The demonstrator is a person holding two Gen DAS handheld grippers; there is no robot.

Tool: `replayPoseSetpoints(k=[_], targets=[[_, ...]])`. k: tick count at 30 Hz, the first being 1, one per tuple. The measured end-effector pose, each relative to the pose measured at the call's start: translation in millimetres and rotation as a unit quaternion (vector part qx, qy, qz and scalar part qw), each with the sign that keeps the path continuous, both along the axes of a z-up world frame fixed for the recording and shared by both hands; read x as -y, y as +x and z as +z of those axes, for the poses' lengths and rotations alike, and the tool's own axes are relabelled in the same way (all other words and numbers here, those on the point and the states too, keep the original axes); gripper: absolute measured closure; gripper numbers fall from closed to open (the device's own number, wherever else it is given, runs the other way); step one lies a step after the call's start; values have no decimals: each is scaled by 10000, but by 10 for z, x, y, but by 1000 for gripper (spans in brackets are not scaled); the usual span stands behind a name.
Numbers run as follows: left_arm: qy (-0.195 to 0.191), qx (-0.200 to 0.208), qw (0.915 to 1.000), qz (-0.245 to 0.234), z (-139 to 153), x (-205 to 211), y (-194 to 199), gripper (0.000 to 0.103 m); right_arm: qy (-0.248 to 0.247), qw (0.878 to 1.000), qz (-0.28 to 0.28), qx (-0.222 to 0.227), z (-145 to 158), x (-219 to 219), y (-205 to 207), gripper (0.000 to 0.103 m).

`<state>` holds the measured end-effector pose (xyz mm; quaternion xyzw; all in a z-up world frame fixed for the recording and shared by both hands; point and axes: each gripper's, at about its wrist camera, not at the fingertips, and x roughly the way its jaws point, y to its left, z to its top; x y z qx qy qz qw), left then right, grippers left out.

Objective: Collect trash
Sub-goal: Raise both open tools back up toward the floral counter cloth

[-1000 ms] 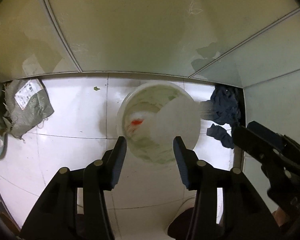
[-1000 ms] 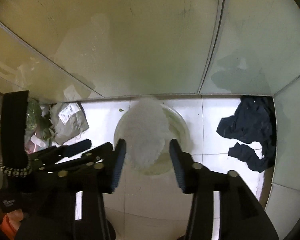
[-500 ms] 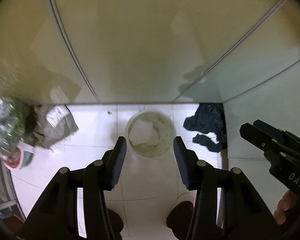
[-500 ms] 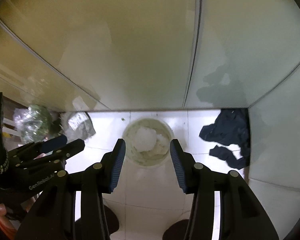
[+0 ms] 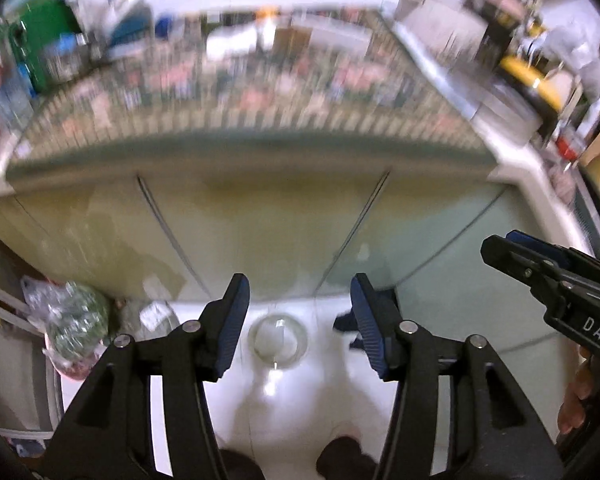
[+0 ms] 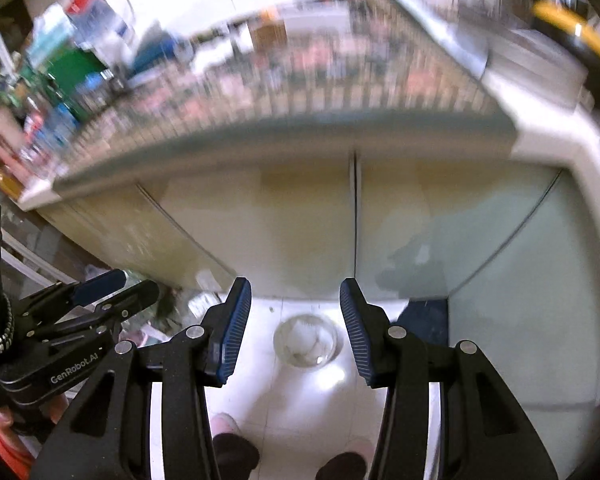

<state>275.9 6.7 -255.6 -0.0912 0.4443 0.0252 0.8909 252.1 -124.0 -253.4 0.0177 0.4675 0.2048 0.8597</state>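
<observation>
A round white trash bucket (image 5: 277,339) stands far below on the white tiled floor, with pale crumpled trash inside; it also shows in the right wrist view (image 6: 306,340). My left gripper (image 5: 298,310) is open and empty, high above the bucket. My right gripper (image 6: 296,312) is open and empty, also high above it. Each gripper shows at the side of the other's view: the right one (image 5: 556,280) and the left one (image 6: 100,292).
A counter with glass-fronted cabinet doors (image 6: 356,224) rises behind the bucket, its patterned top (image 5: 260,92) blurred and crowded with items. A dark cloth (image 6: 424,316) lies right of the bucket. A clear bag (image 5: 76,320) of scraps sits at left. The person's feet (image 6: 236,452) are below.
Both grippers have risen well away from the floor and tilted up. The bucket has shrunk in view and the counter top has come into sight. Both jaws stay open.
</observation>
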Motion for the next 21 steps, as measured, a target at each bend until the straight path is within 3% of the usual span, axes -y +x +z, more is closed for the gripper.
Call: replayPoseSetpoints(k=[7,9,10,12,14,16,21], targets=[[79,770,9967,225,956,268,-111,46,214,9959,209,851,1024,289,-105,60],[170,961,9948,279,1171,316,-107,37,236,9941,236,1035,1192,327,-116,59],[225,1016,9940,325,1236,324,-77,34,251,9928,252,1143,1290,343,-114,57],[284,1121,9925,406,1355,263,-53,16,288,9911,253,1276,1421,366,-110,52],[307,1249,9905,490,1467,203,-25,9,309,9896,239,1387,1529,396,-70,46],[318,1391,9881,572,1546,127,33,7,284,9880,195,1502,1598,395,-13,34],[339,1554,9854,614,1617,-213,376,6,229,9862,117,1635,1720,277,230,30]])
